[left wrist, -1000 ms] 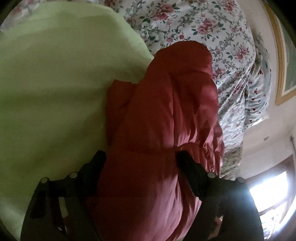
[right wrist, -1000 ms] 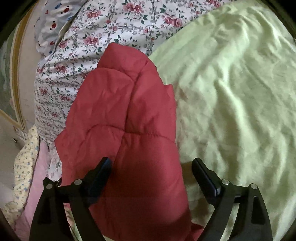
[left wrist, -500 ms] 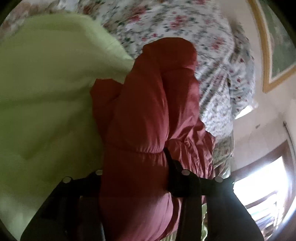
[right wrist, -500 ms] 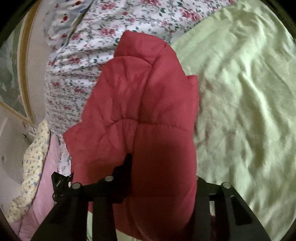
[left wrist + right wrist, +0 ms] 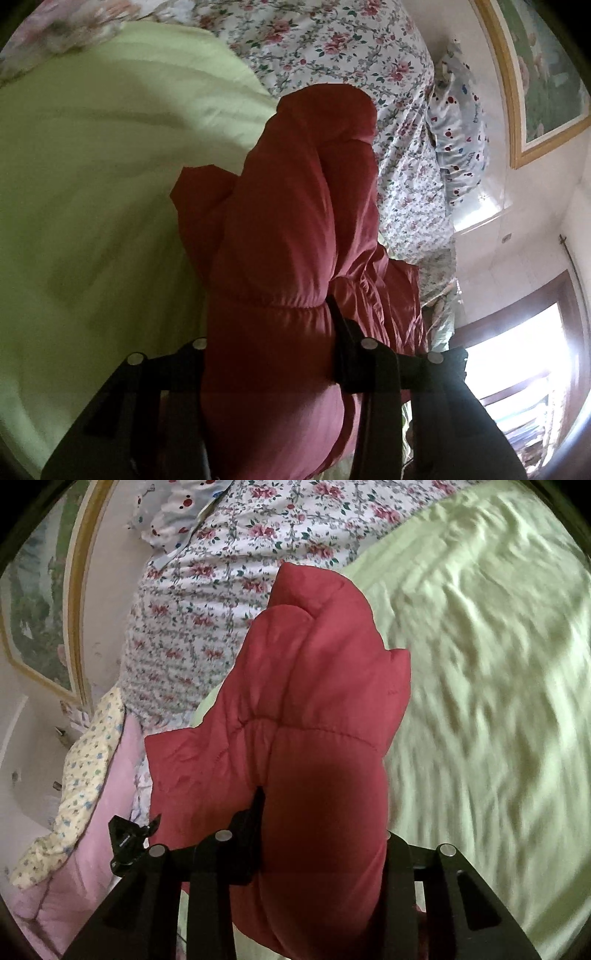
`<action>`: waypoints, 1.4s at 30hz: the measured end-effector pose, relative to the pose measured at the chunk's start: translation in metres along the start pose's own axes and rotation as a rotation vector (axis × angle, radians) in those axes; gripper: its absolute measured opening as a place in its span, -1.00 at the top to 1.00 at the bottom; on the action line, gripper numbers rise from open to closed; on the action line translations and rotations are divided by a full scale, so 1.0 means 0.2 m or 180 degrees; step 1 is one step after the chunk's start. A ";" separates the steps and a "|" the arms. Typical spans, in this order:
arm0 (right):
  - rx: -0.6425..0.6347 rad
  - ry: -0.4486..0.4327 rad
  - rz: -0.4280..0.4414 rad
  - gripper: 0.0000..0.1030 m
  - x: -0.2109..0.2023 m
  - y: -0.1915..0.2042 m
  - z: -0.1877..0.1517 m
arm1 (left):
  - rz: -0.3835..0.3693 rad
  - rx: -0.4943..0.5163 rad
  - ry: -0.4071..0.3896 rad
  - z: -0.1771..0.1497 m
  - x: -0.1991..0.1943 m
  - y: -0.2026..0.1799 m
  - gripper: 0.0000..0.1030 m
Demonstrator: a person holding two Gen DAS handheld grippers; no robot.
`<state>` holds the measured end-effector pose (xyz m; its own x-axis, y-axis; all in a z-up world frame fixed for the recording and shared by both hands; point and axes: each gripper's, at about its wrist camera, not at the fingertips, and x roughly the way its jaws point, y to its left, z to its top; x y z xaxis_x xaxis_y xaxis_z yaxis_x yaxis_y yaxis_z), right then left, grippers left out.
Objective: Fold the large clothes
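Now we list, largest first, the pale green bedsheet [image 5: 92, 192], blurred and lying further below us than a second ago, then the floral quilt [image 5: 332, 40] behind it, then the red padded jacket [image 5: 295, 229], which lay slack on the sheet between wide jaws and now hangs bunched and lifted clear of it. Our left gripper [image 5: 269, 354] is clamped on a thick fold of the jacket, its fingers [image 5: 345, 343] pressed into the padding. Our right gripper [image 5: 321, 834] likewise pinches another fold, fingers [image 5: 255, 819] dug in.
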<state>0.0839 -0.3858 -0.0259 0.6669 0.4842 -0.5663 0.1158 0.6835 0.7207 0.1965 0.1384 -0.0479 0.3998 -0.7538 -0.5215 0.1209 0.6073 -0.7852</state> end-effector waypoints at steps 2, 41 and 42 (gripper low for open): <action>0.0029 -0.0005 0.0013 0.30 -0.03 -0.01 -0.05 | -0.0012 -0.0037 0.0015 -0.05 -0.03 0.02 0.28; -0.0435 -0.0516 -0.1110 -0.70 -0.20 0.01 -0.18 | 0.1286 0.0586 -0.0516 -0.22 -0.19 -0.07 -0.59; -0.0493 -0.0512 -0.1154 -0.70 -0.20 0.03 -0.17 | 0.1307 0.0603 -0.0502 -0.22 -0.18 -0.08 -0.59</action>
<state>0.0328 -0.3817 -0.0134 0.7111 0.1144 -0.6938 0.2603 0.8738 0.4108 0.1403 0.1450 -0.0316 0.5803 -0.4035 -0.7074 0.0816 0.8931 -0.4425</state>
